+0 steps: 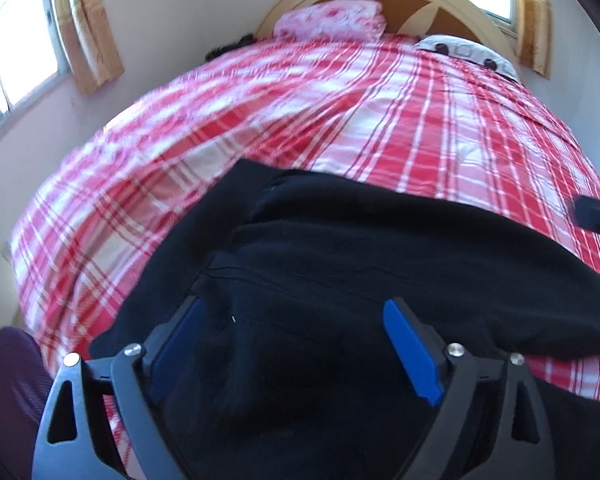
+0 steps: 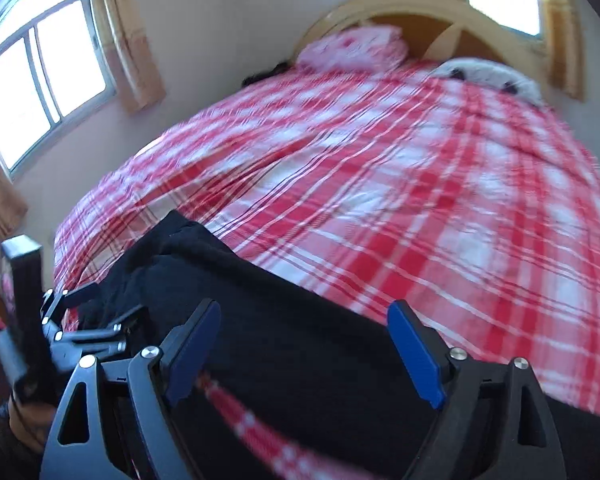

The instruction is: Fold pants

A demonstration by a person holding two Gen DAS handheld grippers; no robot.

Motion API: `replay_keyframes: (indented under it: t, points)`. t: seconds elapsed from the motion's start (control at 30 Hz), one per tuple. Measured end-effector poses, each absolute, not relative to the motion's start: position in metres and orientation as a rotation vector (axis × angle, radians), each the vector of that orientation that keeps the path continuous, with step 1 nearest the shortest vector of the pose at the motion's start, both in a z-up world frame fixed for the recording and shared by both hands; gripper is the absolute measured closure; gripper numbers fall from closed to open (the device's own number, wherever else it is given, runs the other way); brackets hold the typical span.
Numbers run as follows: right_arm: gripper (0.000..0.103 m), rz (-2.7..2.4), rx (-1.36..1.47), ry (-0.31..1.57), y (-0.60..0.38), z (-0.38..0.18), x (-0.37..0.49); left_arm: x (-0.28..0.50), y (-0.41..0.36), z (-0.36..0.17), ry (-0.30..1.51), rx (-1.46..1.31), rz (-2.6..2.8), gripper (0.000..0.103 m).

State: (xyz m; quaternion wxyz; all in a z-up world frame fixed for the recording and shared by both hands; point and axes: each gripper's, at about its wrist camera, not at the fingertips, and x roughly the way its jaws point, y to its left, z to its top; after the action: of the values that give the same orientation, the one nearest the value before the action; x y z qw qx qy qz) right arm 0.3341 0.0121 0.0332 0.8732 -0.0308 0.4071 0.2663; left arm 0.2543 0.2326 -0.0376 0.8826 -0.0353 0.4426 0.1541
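The black pants lie on the plaid bedspread with their long axis across me, directly under both my left gripper and my right gripper, whose fingers stand spread wide and hold nothing.

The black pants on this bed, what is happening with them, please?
A person holding a two-finger gripper in each hand is folding black fabric pants spread across the near part of a bed with a red-and-white plaid cover. The left gripper and the right gripper both hover open over the dark cloth, gripping nothing. The pants lie partly bunched, with a ridge of fabric near the left side. A pink patterned pillow sits by the headboard.
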Motion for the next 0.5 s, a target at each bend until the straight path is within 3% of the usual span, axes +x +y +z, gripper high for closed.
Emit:
replay_keyframes:
  t: [0.03,0.1,0.23,0.4,0.47,0.5]
  points:
    - [0.029,0.59,-0.056,0.899,0.027,0.021,0.354,0.256,0.237,-0.041,0.928,-0.081,0.321,0.01]
    - [0.032,0.627,-0.062,0.962,0.049,0.003,0.376,0.258,0.247,-0.05,0.936,-0.087,0.337,0.01]
    - [0.032,0.662,-0.147,1.01,0.081,-0.029,0.403,0.263,0.263,-0.06,0.928,-0.155,0.307,0.009]
    - [0.032,0.689,-0.252,1.03,0.099,-0.055,0.407,0.269,0.27,-0.067,0.944,-0.158,0.315,0.0]
    - [0.044,0.699,-0.283,1.009,0.103,-0.056,0.403,0.267,0.276,-0.07,0.942,-0.202,0.298,0.0]
    - [0.064,0.735,-0.273,1.013,0.103,-0.055,0.401,0.266,0.28,-0.07,0.945,-0.226,0.284,0.0]
